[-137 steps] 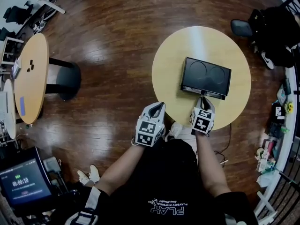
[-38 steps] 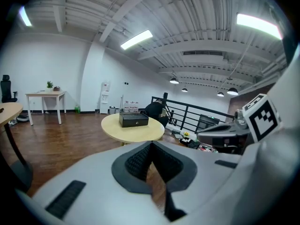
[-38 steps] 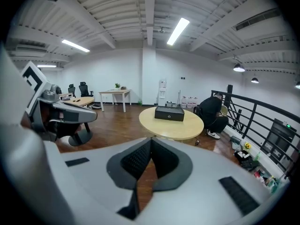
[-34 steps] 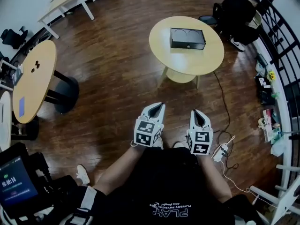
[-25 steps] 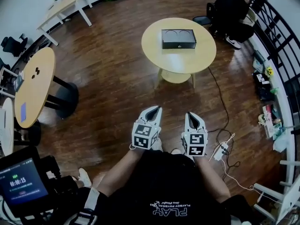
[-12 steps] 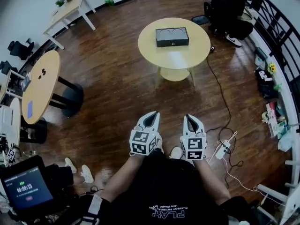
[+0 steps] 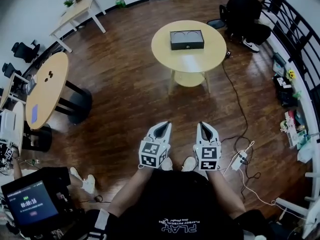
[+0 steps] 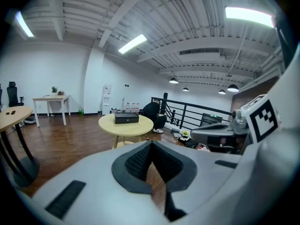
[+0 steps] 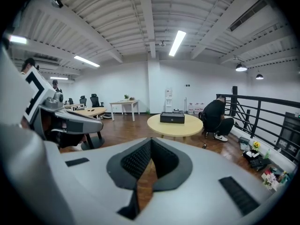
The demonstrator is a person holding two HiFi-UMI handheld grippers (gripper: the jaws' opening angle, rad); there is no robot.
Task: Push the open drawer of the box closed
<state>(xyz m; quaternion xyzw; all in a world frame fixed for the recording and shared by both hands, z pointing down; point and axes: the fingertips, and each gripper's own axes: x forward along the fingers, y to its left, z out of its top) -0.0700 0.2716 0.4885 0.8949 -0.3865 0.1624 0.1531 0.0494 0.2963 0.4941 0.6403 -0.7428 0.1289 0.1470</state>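
The black box (image 7: 187,39) sits on the round yellow table (image 7: 189,56), far ahead of me. Its front face looks flush, with no drawer sticking out. Both grippers hang close to my body over the wooden floor, well away from the table. The left gripper (image 7: 165,125) and right gripper (image 7: 202,125) are shut with nothing in them. The left gripper view shows its tips (image 8: 150,143) meeting, with the box (image 8: 127,118) small in the distance. In the right gripper view the tips (image 9: 150,140) also touch, and the box (image 9: 172,117) stands on the table (image 9: 174,126).
A person in black (image 7: 245,6) crouches by the railing (image 7: 292,29) behind the table. A cable and power strip (image 7: 239,159) lie on the floor at my right. Another round table (image 7: 47,91) stands left, a rectangular table (image 7: 80,9) at the back left.
5.5 s ago the right gripper was at the box's front on the table. Since then I have backed away; both grippers now hang over the floor, slightly lower than 0.5 s ago.
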